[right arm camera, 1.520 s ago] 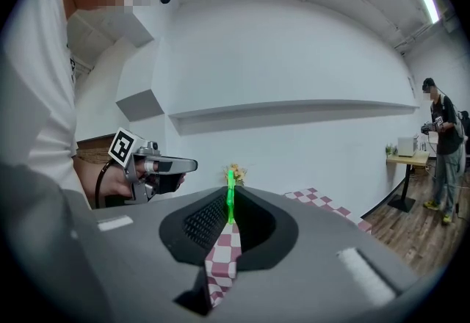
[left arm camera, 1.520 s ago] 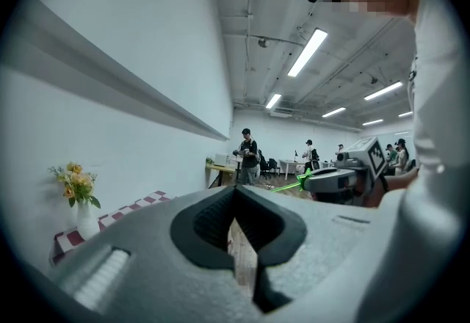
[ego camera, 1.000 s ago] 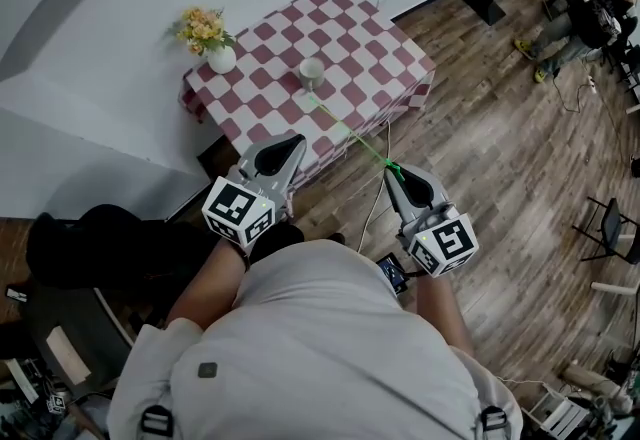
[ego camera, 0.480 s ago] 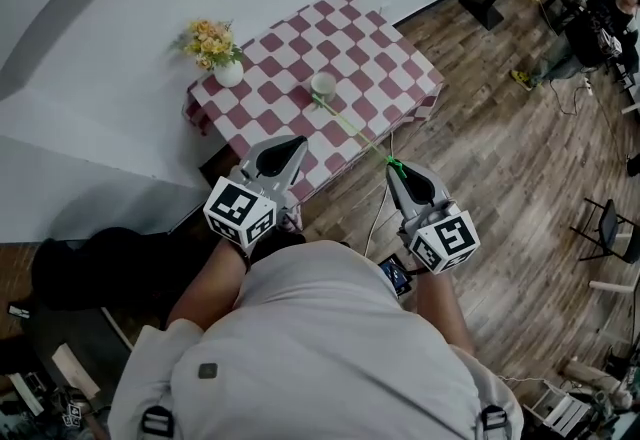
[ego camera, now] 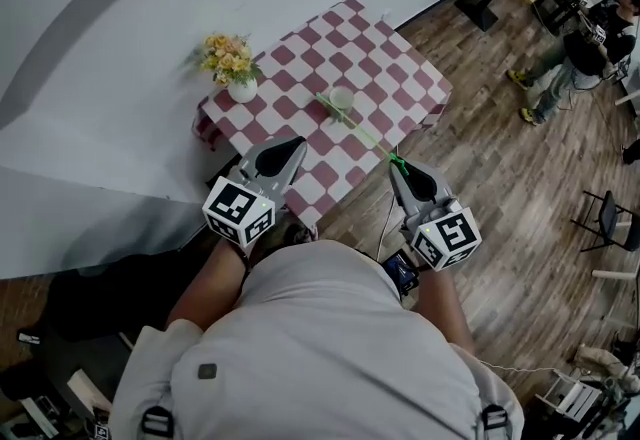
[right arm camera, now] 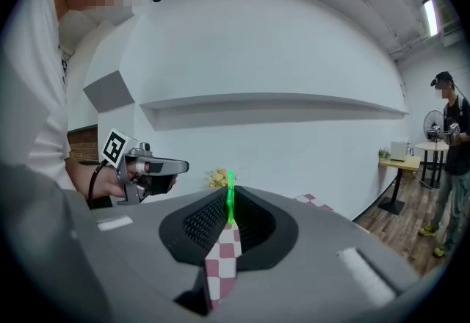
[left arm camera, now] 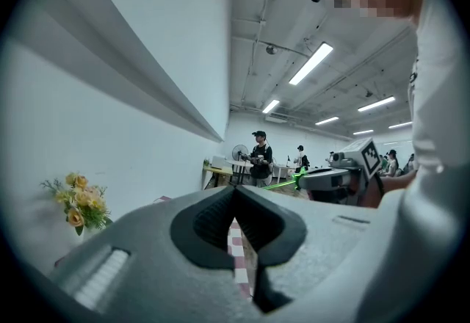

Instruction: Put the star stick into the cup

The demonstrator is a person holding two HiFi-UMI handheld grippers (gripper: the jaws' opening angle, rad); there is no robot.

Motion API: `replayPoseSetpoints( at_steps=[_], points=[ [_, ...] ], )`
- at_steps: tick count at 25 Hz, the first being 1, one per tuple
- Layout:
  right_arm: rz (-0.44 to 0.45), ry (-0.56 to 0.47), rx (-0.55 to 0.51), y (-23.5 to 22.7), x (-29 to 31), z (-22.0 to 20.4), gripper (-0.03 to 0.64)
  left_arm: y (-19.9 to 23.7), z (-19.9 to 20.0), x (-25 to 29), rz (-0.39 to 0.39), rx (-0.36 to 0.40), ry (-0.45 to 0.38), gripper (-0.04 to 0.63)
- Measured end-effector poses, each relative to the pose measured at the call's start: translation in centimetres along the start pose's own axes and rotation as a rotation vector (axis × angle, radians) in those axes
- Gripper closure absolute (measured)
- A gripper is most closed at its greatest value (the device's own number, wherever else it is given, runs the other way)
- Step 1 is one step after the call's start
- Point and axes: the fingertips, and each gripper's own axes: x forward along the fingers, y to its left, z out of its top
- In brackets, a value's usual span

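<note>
A: Logging left side first: keeping left gripper (ego camera: 296, 142) clenched on nothing, hovering above the near edge of the checkered table (ego camera: 322, 163).

B: Closing in on cup (ego camera: 342, 98) since a second ago. Pointing star stick (ego camera: 362, 135) at it, tip just beside the rim, apparently not inside yet. Pinching the stick's near end in right gripper (ego camera: 398, 166).

Tablecloth (ego camera: 385, 53) woven cloth; floor (ego camera: 500, 168) wood planks; star stick (ego camera: 372, 136) plastic.
</note>
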Motion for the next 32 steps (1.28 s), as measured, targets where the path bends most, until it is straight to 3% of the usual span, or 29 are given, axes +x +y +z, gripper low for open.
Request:
replayPoseSetpoints(
  at_steps=[8,14,32],
  points=[
    [-0.069,-0.014,0.007,1.7,2.5,0.5,0.589,3.0,0.2,-1.6,-0.059,0.013,0.008,0.591],
    [-0.069,0.019,0.028,1.6,4.4,0.0,0.589,4.4,-0.6,-1.2,-0.077,-0.006,0.035,0.591],
    [-0.012,0.07,0.043,-6.2,9.4,-0.5,0.588,8.6,-1.3,5.5,-0.005,-0.054,0.071,0.591]
  ],
)
